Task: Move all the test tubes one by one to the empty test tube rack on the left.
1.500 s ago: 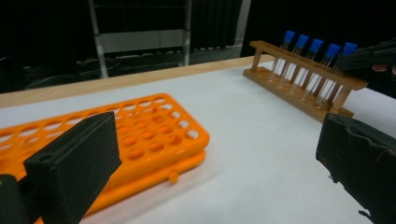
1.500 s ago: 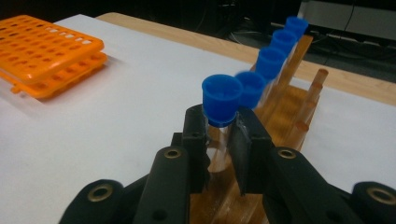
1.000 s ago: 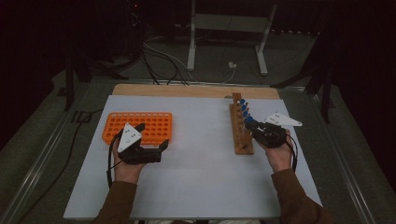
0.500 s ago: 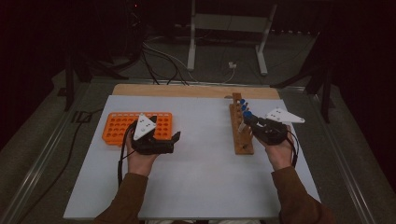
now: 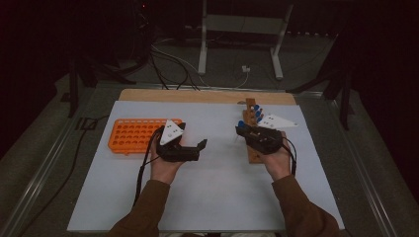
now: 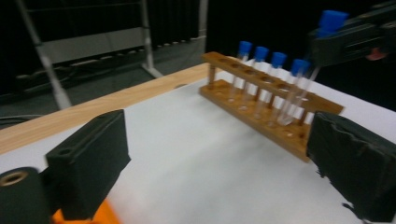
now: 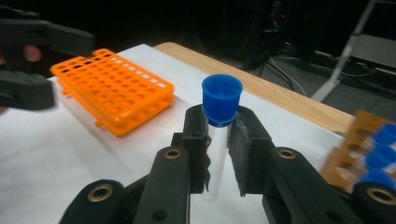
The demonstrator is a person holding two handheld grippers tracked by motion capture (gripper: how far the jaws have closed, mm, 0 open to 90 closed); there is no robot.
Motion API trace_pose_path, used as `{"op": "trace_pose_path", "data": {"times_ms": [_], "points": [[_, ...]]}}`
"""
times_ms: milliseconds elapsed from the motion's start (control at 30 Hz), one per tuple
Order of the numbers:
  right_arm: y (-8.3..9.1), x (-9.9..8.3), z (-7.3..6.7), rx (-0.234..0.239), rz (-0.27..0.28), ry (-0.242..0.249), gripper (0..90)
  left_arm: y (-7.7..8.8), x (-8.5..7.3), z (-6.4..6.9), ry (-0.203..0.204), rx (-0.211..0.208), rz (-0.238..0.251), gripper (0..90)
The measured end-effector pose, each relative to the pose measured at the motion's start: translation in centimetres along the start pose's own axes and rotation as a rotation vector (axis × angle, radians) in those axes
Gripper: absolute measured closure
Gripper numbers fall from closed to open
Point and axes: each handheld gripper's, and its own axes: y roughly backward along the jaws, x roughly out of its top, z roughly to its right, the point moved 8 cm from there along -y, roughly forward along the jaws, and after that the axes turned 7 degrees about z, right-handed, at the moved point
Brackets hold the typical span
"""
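Note:
My right gripper [image 7: 219, 140] is shut on a clear test tube with a blue cap [image 7: 222, 100], held upright just left of the wooden tube rack [image 5: 253, 148]. The rack holds several more blue-capped tubes [image 6: 261, 79]. In the high view, the right gripper [image 5: 241, 130] points left toward the left gripper [image 5: 200, 149]. My left gripper [image 6: 219, 163] is open with nothing between its jaws, which have just been closing a little. It faces the wooden rack [image 6: 280, 126] and the held tube [image 6: 332, 21]. The orange tube rack [image 5: 136, 136] lies behind my left hand, its holes bare.
A white sheet [image 5: 217, 192] covers the table, with a wooden strip [image 5: 197, 95] along its far edge. Beyond the table stand a metal frame [image 5: 242, 44] and loose cables [image 5: 168, 64] on the dark floor. The orange rack [image 7: 116, 88] lies flat at the left.
My left hand has moved right, from over the orange rack to the middle of the sheet. The right gripper has drawn left and slightly up from the wooden rack with the tube.

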Motion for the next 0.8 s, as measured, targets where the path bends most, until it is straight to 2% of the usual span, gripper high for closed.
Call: {"op": "trace_pose_path", "data": {"times_ms": [33, 100, 167, 200, 367, 400, 467, 633, 667, 800], "points": [[0.0, 0.0, 0.0, 0.000, 0.000, 0.000, 77.3, -0.2, 0.0, 0.3, -0.005, -0.012, -0.003, 10.3], [-0.6, 0.3, -1.0, 0.022, 0.001, 0.000, 77.3, -0.6, -0.1, 0.8, -0.017, -0.031, -0.010, 16.8], [-0.7, 0.3, -1.2, 0.030, 0.002, -0.002, 77.3, -0.9, -0.2, 1.1, -0.035, -0.024, -0.011, 18.1], [-1.0, 0.4, -1.6, 0.042, 0.004, -0.011, 77.3, -1.0, -0.2, 1.3, -0.038, -0.029, -0.009, 22.3], [-1.6, 0.5, -2.4, 0.070, 0.003, -0.035, 77.3, -2.0, -0.4, 2.3, -0.042, -0.049, -0.016, 25.7], [-1.9, 0.5, -2.8, 0.079, 0.001, -0.036, 77.3, -2.1, -0.4, 2.5, -0.042, -0.053, -0.018, 31.4], [-2.0, 0.5, -2.9, 0.083, 0.001, -0.033, 77.3, -2.5, -0.5, 2.8, -0.044, -0.053, -0.021, 32.8], [-2.4, 0.6, -3.8, 0.104, 0.001, -0.027, 77.3, -3.1, -0.8, 3.3, -0.046, -0.082, -0.040, 43.7], [-2.5, 0.7, -4.0, 0.112, 0.003, -0.025, 77.3, -3.2, -0.9, 3.4, -0.042, -0.092, -0.042, 50.7], [-2.6, 0.6, -4.4, 0.123, 0.003, -0.028, 77.3, -3.4, -1.1, 3.6, -0.038, -0.121, -0.043, 61.2]]}}
